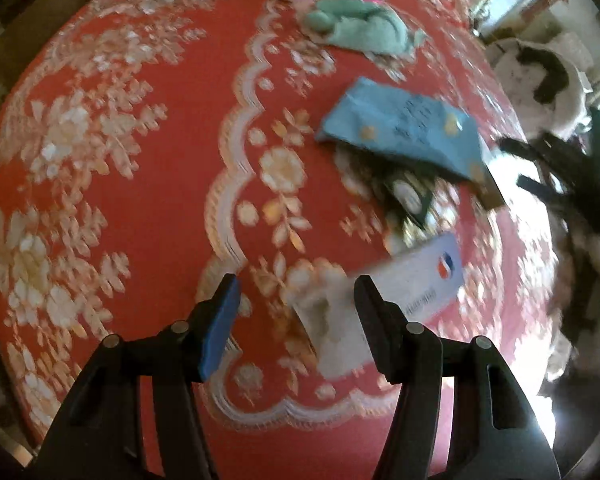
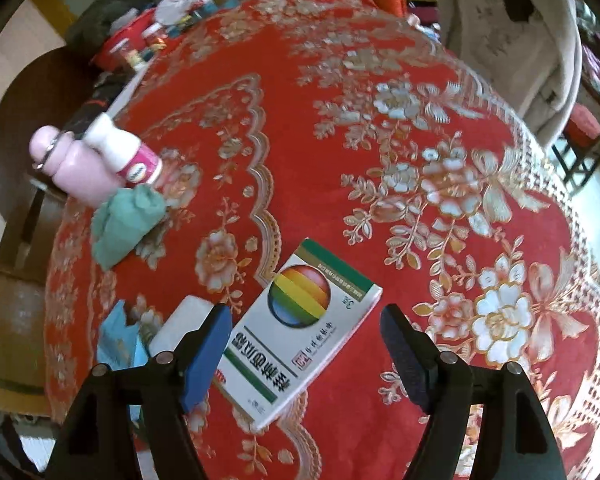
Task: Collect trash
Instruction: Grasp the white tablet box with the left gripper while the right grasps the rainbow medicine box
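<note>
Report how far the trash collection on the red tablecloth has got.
Nothing looks collected yet. Both grippers are open and hold nothing: the right gripper hangs over the white box with the rainbow ball, the left gripper over a blurred white box. Still lying on the cloth: those boxes, the blue packet and the green cloth.

Red floral tablecloth; pink cup, white bottle touching; pale coat.

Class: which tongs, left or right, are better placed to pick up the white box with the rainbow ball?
Right tongs: open, with the white rainbow-ball box lying directly between them.
</note>
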Demonstrator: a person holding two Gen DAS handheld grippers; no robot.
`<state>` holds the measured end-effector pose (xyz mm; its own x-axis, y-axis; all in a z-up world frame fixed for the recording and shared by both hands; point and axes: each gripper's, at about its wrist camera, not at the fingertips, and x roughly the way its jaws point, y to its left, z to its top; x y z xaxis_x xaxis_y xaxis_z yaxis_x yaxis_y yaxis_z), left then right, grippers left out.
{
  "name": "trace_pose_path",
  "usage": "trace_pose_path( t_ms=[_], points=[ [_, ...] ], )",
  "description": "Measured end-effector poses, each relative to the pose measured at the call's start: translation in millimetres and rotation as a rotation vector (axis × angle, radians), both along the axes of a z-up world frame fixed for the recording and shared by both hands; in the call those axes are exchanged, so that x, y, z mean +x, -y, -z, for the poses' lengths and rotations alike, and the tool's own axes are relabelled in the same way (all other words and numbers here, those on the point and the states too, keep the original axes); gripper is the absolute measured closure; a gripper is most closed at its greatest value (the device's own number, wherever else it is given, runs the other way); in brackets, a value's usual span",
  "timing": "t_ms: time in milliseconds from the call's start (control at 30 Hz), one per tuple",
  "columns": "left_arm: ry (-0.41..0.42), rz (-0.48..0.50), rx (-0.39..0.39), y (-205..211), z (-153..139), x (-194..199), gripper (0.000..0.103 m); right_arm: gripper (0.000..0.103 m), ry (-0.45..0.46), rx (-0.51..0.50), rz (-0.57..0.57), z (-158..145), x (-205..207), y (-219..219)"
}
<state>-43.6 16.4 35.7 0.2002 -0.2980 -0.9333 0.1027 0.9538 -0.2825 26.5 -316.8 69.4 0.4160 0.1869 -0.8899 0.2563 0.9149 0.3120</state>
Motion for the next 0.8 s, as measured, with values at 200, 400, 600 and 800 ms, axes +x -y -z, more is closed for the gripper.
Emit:
trace_pose_path(
  t_ms=[200,400,600,800],
  points=[
    [-0.043,0.099,-0.067,20.2,-1.6,-27.6,0.045,0.028,-0.057,-0.039,-0.132,7.1,-5.9,-6.7],
    [0.009,0.166,-0.064,35.8,-17.5,-36.8,0.045,0.028,-0.117,-0.151,-0.161,6.0,-34.9,33.3],
    [0.069,0.175,-0.057,36.2,-26.6,-9.8,0.045,0.028,-0.09,-0.056,-0.134,7.8,-51.5,57.3],
    [0.064,0.31,-0.077,58.4,-20.1,-1.8,0.042,0.027,-0.047,-0.036,-0.159,2.4,-63.3,51.8]
  ],
)
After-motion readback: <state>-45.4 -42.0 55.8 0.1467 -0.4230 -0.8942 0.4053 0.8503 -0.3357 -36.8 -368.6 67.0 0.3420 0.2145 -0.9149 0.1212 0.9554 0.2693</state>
